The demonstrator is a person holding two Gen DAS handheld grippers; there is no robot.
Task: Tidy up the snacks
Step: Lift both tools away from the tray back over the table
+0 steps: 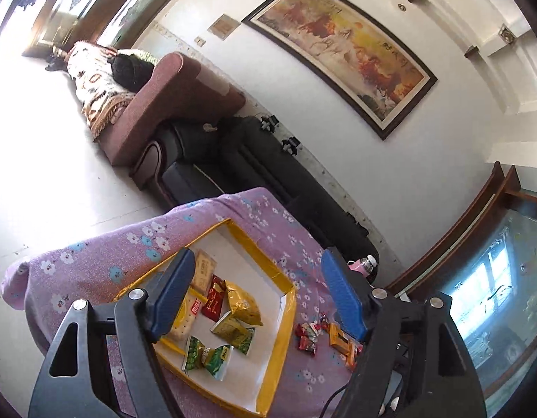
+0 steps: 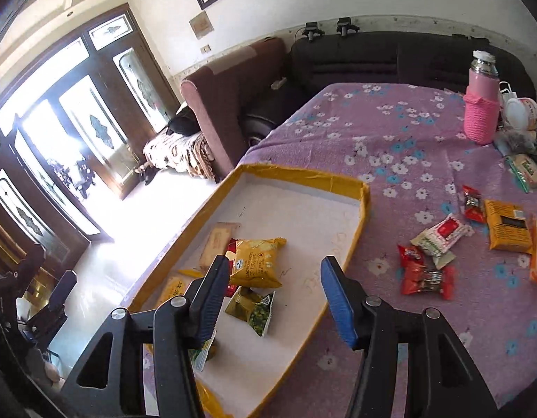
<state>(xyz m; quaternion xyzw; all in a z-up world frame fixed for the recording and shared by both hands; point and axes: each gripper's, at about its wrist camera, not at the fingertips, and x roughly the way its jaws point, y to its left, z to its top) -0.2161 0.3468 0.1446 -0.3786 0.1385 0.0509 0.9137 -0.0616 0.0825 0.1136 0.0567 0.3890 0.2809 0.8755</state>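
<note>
Clearly my right tool was the nearer one: wide open and empty over the tray, with the loose snacks lying to its right on the tabletop, the orange packet farthest. My left tool also gaped, empty.

yellow snack packet, between the right claw's fingers | reads "SANDWICH…", partly legible | other wrappers' print too small to read

right hand-held gripper spread, empty | above tray | yellow snack packet inside
</note>
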